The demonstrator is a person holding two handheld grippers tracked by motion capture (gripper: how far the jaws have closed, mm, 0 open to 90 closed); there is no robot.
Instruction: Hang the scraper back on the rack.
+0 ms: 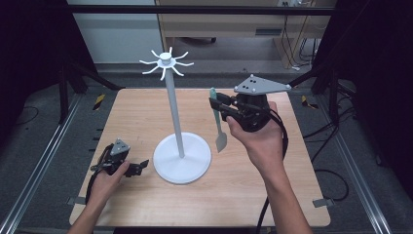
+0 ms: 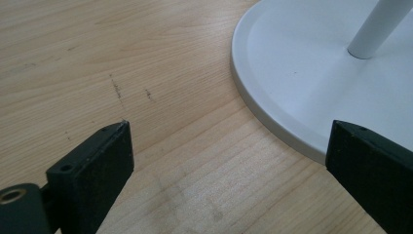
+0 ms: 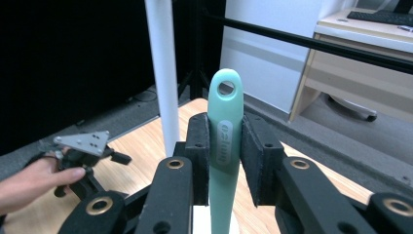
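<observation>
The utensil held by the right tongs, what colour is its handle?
Mint green handle, clearest in the right gripper view.

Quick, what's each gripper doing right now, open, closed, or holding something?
Left gripper: open, empty, low over the table beside the white stand's base.
Right gripper: closed on the green spatula.

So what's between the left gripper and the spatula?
In the high view the white stand, its base and pole, sits between the left gripper and the spatula that the right gripper holds upright.
</observation>
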